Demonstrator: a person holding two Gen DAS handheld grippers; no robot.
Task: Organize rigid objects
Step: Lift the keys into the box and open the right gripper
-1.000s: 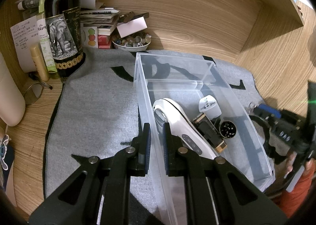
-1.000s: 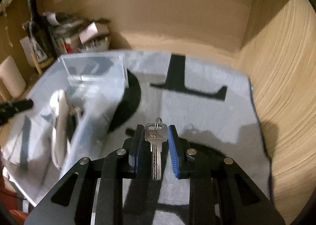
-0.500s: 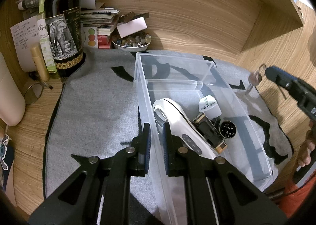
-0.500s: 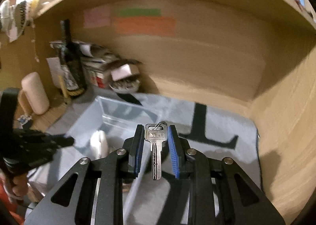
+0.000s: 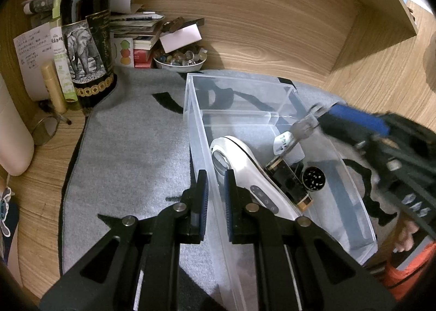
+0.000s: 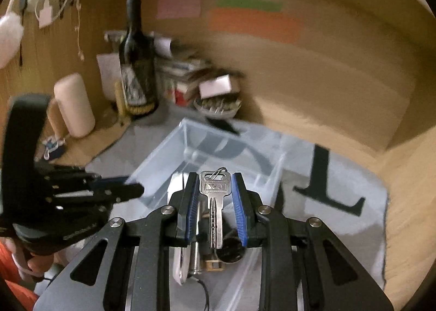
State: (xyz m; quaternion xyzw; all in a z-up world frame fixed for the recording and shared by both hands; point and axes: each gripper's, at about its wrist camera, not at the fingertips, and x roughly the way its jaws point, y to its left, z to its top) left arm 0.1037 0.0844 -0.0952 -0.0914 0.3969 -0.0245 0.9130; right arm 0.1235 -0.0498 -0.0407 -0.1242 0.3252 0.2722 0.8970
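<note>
Left tongs [image 5: 215,196] are nearly closed on the near wall of the clear bin [image 5: 196,131], one pad outside and one inside, pinning it to the grey mat [image 5: 122,147]. This left view looks down into the bin: a white device [image 5: 245,169], a white plug [image 5: 284,142], a dark block with brass ends [image 5: 288,183] and a black round thing [image 5: 314,178] already lie there. Right tongs [image 5: 321,117] reach in from the far side, blurred, with the key [image 5: 302,127] above the bin's right rim. A wine bottle [image 5: 87,38], a bowl of stones [image 5: 179,59] and stacked papers stand at the back of the desk, off the mat.

Seen from the right wrist, the right tongs [image 6: 214,196] are closed to a narrow gap on the key's [image 6: 214,188] head, blade pointing back toward the camera, a wire ring at the top. Below them the bin [image 6: 169,155] and its contents show dimly. The left tongs [image 6: 120,191] sit at the bin's left side.

Judging by this, most of the sorting is done: four things are in, and the key is over the bin, not yet released. No other loose object shows on the mat.

Only the left view shows the bin's contents clearly. Only the right view shows the grip on the key sharply
</note>
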